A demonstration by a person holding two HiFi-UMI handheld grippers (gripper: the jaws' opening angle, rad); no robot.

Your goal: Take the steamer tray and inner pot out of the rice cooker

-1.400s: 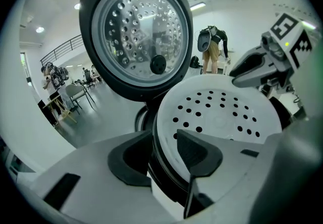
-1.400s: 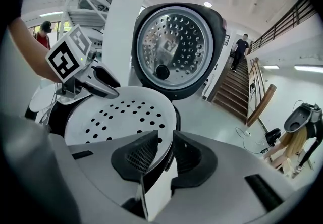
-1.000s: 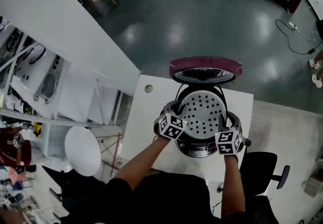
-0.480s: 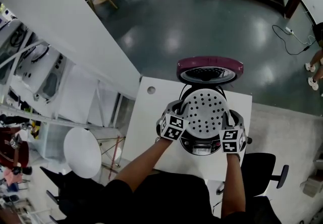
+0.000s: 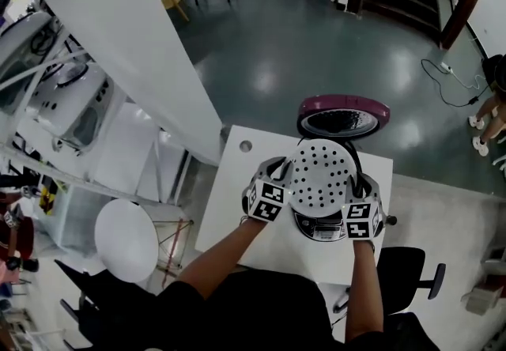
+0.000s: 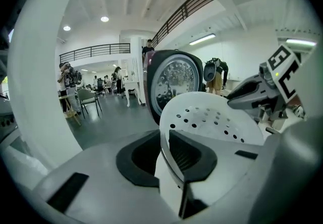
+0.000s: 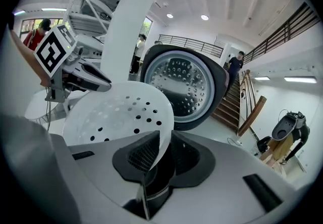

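My left hand-held gripper (image 6: 169,143) pinches tray (image 5: 320,175) rim; right hand-held gripper (image 7: 161,155) likewise, opposite rim; tray apparently clear above cooker (image 5: 321,228), on tabletop (image 5: 236,207).

One steamer tray (image 5: 320,175), one rice cooker (image 5: 329,228), two tools (image 5: 283,186) (image 5: 357,191).

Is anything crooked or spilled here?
Nothing stands out. The left gripper and right gripper each pinch the rim of the steamer tray, holding it above the rice cooker, whose lid stands open.
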